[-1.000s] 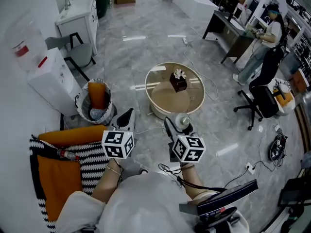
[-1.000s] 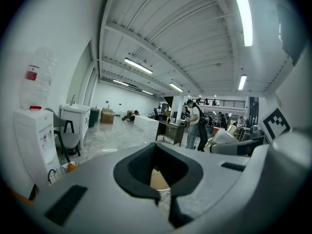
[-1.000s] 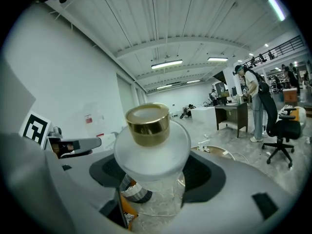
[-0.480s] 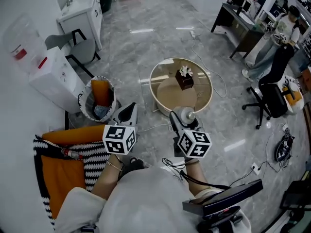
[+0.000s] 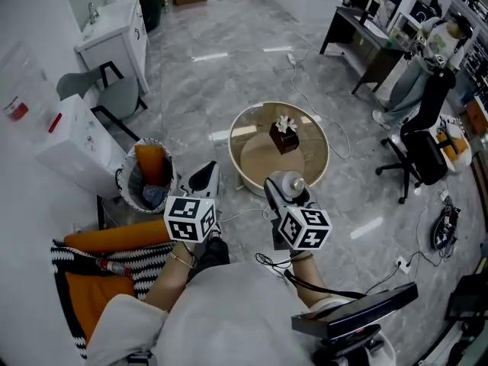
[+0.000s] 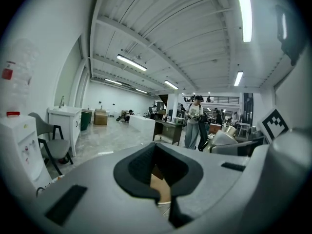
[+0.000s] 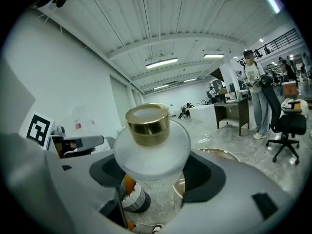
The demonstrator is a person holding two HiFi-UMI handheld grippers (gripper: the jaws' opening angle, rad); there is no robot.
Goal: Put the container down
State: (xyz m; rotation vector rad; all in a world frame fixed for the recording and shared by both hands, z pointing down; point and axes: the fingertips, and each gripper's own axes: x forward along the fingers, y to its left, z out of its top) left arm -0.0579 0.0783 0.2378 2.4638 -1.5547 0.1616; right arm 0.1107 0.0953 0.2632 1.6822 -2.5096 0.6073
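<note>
A frosted clear container (image 7: 151, 145) with a gold cap stands upright between the jaws of my right gripper (image 7: 157, 182), which is shut on it. In the head view the container (image 5: 290, 183) is held in the air at the near edge of a round glass-topped table (image 5: 259, 161), above the floor. On the table's far half sits a dark brown box (image 5: 284, 137) with a white flower on top. My left gripper (image 5: 203, 180) hovers left of the table, jaws together with nothing in them. The left gripper (image 6: 161, 177) points out into the room.
A wire bin (image 5: 147, 175) with orange and blue contents stands left of the table. A water dispenser (image 5: 67, 139) and grey chair (image 5: 107, 96) line the left wall. A striped, orange-cushioned seat (image 5: 95, 273) is near left. Cables (image 5: 335, 139) cross the floor. An office chair (image 5: 418, 152) and a standing person (image 5: 427, 52) are at right.
The view has shifted a little and both grippers sit slightly closer to the round table. The container stays held in the right gripper; the left stays shut.
</note>
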